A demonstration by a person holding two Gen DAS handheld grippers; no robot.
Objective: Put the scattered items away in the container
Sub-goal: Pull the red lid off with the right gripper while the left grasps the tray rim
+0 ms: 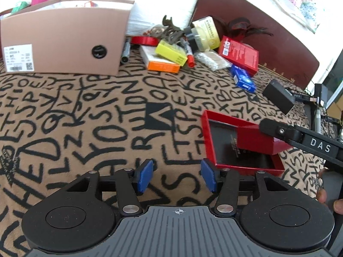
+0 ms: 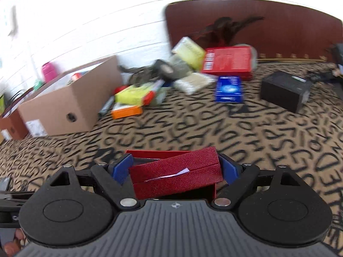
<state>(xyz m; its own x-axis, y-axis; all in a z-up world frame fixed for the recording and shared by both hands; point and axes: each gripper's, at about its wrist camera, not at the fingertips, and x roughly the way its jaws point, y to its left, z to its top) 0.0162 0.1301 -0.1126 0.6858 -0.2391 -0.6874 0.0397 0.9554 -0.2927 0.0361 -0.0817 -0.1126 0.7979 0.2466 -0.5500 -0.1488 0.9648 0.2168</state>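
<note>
Cardboard box [image 1: 64,36] is waiting far left, clutter [image 1: 171,49] lying just right of it. Right gripper [image 2: 174,167] is clamping the red box [image 2: 175,171] near right; carrying it there seems next. Left gripper [image 1: 176,175] is hanging apart, holding nothing.

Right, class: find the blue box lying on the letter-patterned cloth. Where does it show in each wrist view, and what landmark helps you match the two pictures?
Left wrist view: the blue box lies upper right, just below the big red packet.
Right wrist view: it sits right of centre, again just below that packet.
Shared landmark: the cardboard box, on the left in both.
</note>
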